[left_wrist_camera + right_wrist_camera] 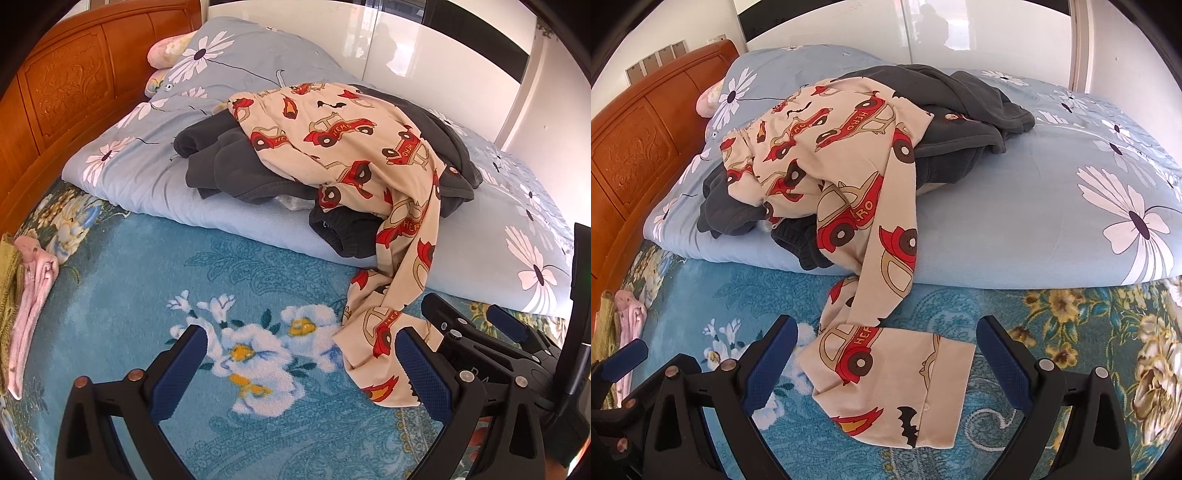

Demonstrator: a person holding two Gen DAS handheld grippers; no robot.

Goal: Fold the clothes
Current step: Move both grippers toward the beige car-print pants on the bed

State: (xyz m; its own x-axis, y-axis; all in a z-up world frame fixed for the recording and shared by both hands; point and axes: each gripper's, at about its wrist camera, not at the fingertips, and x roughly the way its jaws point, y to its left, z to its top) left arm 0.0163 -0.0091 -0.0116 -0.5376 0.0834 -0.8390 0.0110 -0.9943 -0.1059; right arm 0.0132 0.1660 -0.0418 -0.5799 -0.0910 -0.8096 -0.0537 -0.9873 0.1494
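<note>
Cream pyjama trousers with red cars (343,147) (849,147) lie crumpled over dark grey clothes (229,162) (960,110) on a folded light blue quilt (147,173) (1034,206). One leg hangs down onto the blue floral blanket (147,277) (960,302). Its cuff lies flat between the spread fingers of my right gripper (886,365), which is open and grips nothing. My left gripper (303,373) is open too, low over the blanket, with the cuff against its right finger. The right gripper (472,321) shows beside it in the left wrist view.
A carved wooden headboard (66,85) (631,147) borders the bed on the left. A pink garment (33,295) (628,314) and a green knit lie at the blanket's left edge. Glossy white panels stand behind the quilt.
</note>
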